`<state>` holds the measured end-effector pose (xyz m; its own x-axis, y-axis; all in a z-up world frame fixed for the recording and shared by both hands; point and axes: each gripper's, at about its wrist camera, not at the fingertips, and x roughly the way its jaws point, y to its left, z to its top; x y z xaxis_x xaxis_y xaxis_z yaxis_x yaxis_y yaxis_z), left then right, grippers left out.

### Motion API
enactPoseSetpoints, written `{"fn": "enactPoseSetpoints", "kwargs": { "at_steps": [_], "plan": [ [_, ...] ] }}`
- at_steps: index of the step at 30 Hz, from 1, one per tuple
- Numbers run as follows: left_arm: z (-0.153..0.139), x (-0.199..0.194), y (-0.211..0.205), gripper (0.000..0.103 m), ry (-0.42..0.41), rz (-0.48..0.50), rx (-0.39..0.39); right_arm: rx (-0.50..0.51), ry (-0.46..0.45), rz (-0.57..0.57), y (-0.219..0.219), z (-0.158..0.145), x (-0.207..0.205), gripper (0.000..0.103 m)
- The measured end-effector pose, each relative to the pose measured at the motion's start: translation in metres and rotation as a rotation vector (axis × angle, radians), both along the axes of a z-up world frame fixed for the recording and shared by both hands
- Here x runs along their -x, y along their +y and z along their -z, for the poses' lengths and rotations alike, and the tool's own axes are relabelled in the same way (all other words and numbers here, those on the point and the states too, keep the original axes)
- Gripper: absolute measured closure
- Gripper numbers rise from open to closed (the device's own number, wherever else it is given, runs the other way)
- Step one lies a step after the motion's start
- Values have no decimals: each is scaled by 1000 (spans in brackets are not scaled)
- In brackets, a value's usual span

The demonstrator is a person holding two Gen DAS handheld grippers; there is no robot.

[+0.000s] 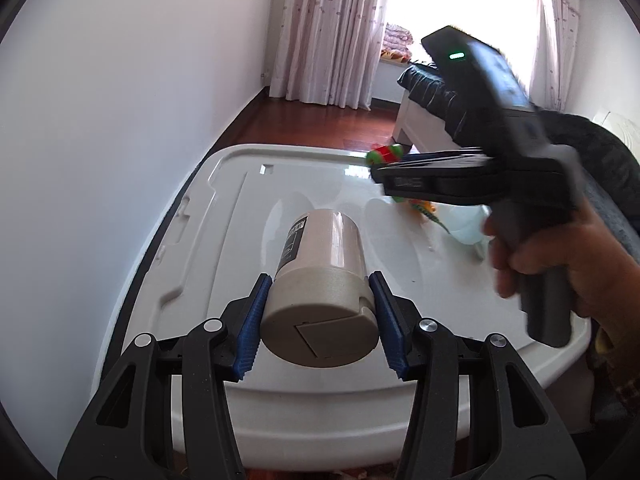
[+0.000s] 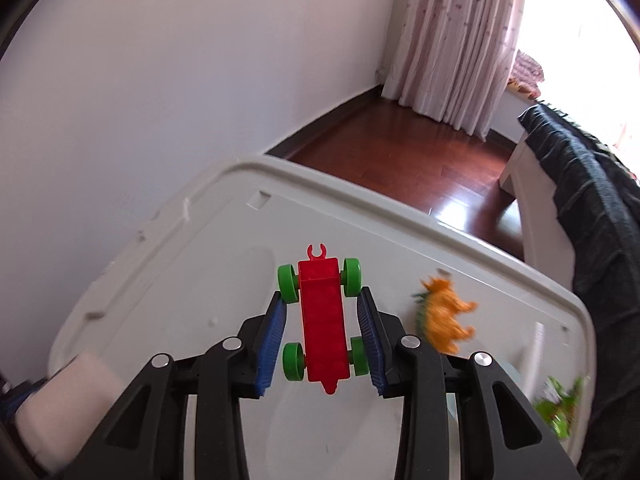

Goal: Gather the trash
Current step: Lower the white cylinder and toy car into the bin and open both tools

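A beige cylindrical canister is being gripped by the left gripper above a white bin lid. A red toy car is being clamped in the right gripper, over the lid. Beyond, an orange dinosaur is lying on the lid.

Behind the white plastic worktop lies a dark red wooden floor. Pale patterned curtains hang at a bright window, and a dark quilted cover drapes a white bed frame off the worktop's right edge.
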<state>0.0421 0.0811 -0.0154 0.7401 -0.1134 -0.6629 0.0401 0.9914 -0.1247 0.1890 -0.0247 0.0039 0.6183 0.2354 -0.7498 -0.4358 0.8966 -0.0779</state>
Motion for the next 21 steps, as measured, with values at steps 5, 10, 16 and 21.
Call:
{"fn": "enactPoseSetpoints", "kwargs": {
  "at_steps": [5,10,16,21],
  "plan": [
    [-7,34,-14,54,-2,20,-6,-32,-38,62,-51,-29,90,66],
    [7,74,-36,54,39,59,-18,-72,26,156,-97,-6,185,66],
    [28,113,-65,54,82,119,-58,-97,157,277,-129,47,265,66],
    [44,136,-82,54,116,150,-80,-80,233,317,-132,78,304,66]
  ]
}}
